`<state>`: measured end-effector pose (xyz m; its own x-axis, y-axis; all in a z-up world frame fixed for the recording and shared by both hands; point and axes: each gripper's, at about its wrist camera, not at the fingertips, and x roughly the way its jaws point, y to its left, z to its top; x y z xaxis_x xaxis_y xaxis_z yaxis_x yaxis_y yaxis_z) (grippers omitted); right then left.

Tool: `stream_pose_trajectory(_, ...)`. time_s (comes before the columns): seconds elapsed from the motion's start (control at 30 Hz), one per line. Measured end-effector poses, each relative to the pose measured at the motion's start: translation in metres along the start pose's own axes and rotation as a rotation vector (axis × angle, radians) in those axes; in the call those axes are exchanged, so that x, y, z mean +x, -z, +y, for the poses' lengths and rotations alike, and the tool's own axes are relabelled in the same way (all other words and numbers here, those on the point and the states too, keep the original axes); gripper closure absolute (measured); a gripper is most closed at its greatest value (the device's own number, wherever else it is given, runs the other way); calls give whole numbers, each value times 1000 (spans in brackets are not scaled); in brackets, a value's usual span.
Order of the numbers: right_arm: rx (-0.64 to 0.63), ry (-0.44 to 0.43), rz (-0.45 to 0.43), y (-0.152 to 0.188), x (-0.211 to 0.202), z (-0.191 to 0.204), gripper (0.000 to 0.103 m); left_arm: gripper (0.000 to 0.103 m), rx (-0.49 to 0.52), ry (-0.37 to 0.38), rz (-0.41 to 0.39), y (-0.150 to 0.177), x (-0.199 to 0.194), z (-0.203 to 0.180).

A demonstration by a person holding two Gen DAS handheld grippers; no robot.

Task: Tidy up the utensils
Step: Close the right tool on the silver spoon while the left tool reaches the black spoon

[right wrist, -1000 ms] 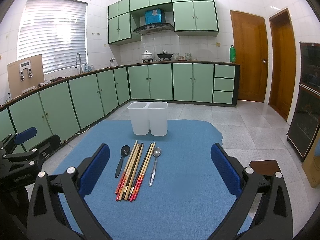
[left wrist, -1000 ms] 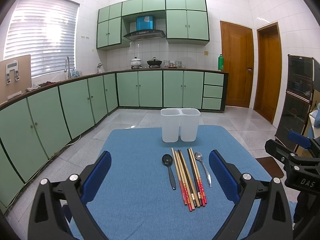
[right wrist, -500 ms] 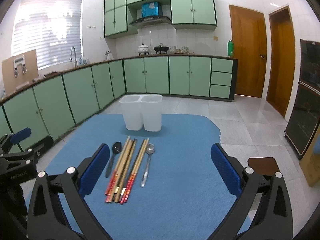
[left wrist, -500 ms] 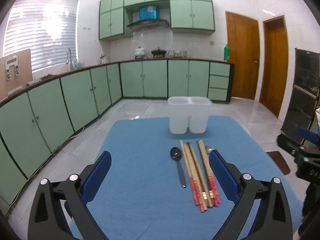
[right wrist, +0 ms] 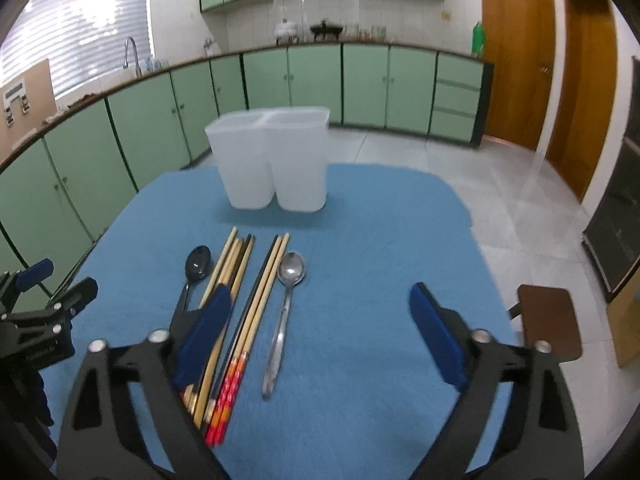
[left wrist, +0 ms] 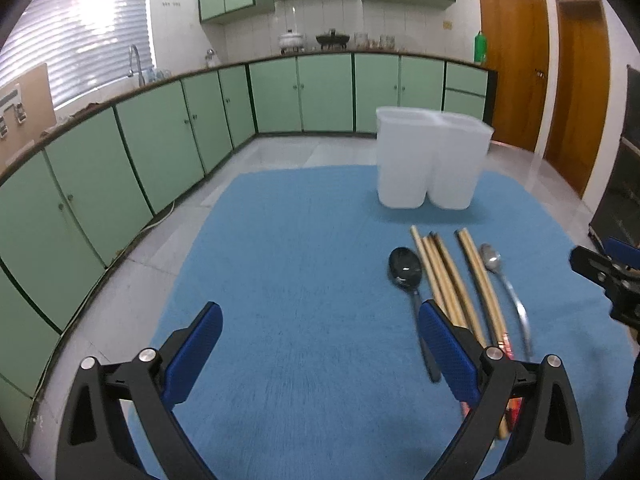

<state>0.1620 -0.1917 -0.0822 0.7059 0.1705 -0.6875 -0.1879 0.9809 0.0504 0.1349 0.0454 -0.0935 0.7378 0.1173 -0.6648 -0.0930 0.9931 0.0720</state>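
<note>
While green cabinets (left wrist: pixel 168 148) line the kitchen, a blue mat (right wrist: pixel 360 248) covers the desk. Black spoon (right wrist: pixel 197 265), chopsticks (right wrist: pixel 256 304) and silver spoon (right wrist: pixel 289 280) lie before the twin bin (right wrist: pixel 272 160). Left gripper (left wrist: pixel 320 354) gapes empty; right gripper (right wrist: pixel 320 320), just narrowing, is empty too. Both now sit lower, nearer the utensils.

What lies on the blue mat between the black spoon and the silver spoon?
Between the black spoon and the silver spoon lie the chopsticks, side by side in two bundles. The right wrist view shows this best.
</note>
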Motion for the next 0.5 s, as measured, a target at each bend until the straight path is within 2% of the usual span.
stream_pose_trajectory(0.07,2,-17,39,-3,18,3,23,7,0,3,13,-2,11,-1)
stream_pose_trajectory(0.23,-19,-11,115,-6,56,9,33,7,-5,5,37,-4,29,3)
stream_pose_trajectory(0.37,-32,-4,163,-6,77,9,38,7,-1,13,49,-5,36,3)
stream_pose_trajectory(0.5,-36,12,194,-1,87,8,39,7,6,27,60,-6,43,-1)
